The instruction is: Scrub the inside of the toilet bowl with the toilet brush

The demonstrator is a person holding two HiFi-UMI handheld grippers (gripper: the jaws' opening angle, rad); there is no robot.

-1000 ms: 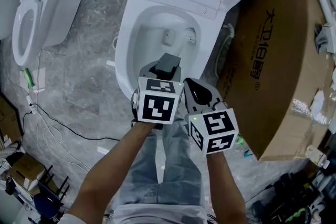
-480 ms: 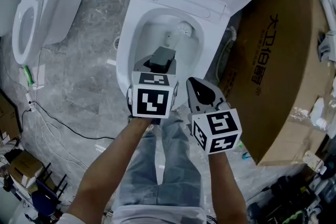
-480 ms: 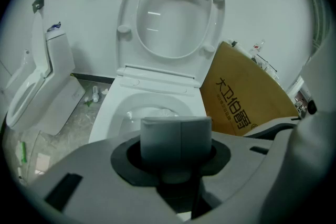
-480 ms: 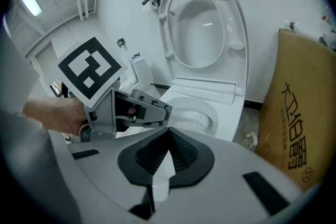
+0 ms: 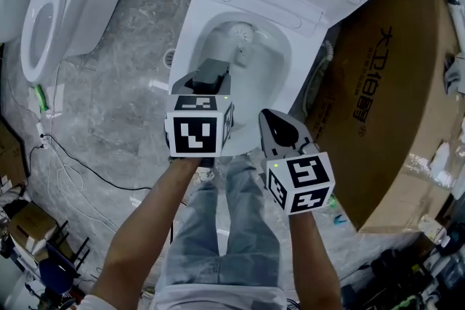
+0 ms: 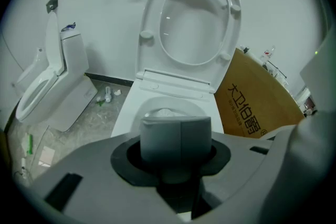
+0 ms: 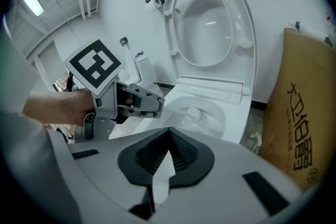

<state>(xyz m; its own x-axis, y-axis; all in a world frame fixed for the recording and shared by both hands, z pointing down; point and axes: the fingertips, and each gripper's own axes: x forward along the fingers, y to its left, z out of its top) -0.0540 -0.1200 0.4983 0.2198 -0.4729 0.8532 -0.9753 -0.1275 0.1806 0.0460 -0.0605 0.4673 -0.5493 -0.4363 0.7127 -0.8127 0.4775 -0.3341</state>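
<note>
Cardboard box point(image 5: 396, 105) — black print on its broad brown face: four large Chinese characters in one row, reading 大卫伯爵, then a small circled mark too small to read. Marker cubes on left gripper point(image 5: 212, 70) and right gripper point(image 5: 273, 121) — square black-and-white patterns only, no letters or numbers.

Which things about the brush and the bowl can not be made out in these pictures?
Left gripper view: the toilet brush handle is hidden behind the shut jaws of the left gripper; only bristles peek above them.
Head view: the left gripper covers the near part of the toilet bowl.
Right gripper view: whether the bristles touch the bowl wall is too small to tell.
</note>
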